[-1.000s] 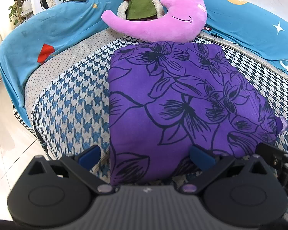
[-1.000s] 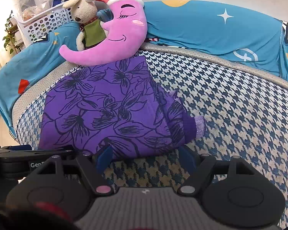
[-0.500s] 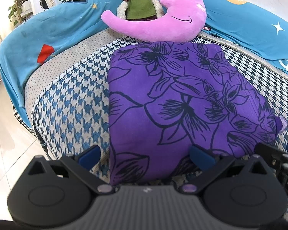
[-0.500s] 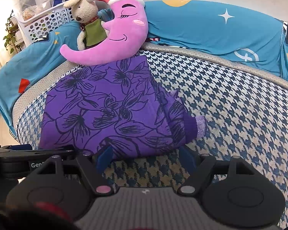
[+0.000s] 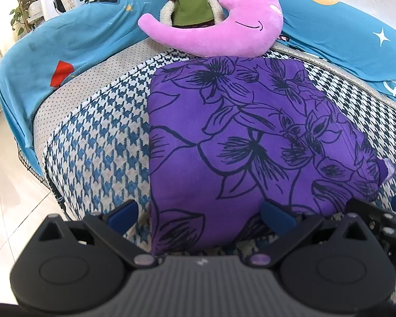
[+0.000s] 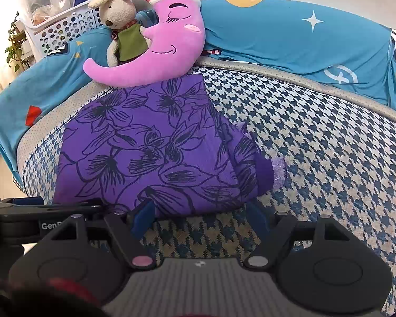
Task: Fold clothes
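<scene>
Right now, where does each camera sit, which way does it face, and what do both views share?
Left wrist: on the left gripper, looking down over the purple garment's near left edge; open blue fingers show.
Right wrist: on the right gripper, at the garment's near right corner; open fingers show.
Shared: garment, pink moon pillow, each other's gripper.

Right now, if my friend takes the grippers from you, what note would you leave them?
Left gripper: open, holding nothing, at the cloth's near edge.
Right gripper: open, empty, at the near right corner.
Purple cloth: lies folded into a rough rectangle on the checked bed; far edge is at the moon pillow.
Done: some folding, top mostly smooth.
Left: right side is bunched, with a pale bit poking out. Tuck that in, maybe fold once more.
</scene>
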A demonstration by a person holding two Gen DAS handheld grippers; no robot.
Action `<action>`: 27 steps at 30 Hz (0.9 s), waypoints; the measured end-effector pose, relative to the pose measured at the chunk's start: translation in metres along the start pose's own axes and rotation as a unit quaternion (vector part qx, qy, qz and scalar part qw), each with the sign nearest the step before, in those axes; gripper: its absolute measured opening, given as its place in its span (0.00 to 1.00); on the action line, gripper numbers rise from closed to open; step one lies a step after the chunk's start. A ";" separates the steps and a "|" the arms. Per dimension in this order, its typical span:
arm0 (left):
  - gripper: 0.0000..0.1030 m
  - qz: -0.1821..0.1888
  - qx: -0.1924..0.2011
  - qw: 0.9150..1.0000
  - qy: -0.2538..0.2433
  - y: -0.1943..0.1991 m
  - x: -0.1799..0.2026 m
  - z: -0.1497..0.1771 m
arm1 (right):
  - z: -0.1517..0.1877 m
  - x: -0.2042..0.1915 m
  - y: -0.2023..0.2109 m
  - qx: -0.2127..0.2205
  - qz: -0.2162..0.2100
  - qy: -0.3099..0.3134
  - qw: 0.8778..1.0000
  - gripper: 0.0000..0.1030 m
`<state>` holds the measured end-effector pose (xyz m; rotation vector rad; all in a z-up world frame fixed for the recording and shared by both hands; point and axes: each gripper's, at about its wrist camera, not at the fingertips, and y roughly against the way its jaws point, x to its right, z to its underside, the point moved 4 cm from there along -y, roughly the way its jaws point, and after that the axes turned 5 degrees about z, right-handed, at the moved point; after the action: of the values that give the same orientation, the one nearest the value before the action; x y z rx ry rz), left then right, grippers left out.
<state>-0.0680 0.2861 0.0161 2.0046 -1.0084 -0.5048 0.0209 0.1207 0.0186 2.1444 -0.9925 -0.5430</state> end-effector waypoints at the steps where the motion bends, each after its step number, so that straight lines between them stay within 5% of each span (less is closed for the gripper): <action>1: 1.00 -0.001 0.000 1.000 -0.001 0.000 0.000 0.000 | 0.000 0.000 0.000 0.000 0.000 0.000 1.000 0.74; 27: 1.00 -0.002 0.001 1.000 -0.007 0.000 0.001 0.001 | -0.003 0.001 0.000 -0.003 0.000 0.004 1.000 0.74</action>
<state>-0.0679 0.2852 0.0157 2.0067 -1.0140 -0.5201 0.0232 0.1206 0.0203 2.1400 -0.9844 -0.5363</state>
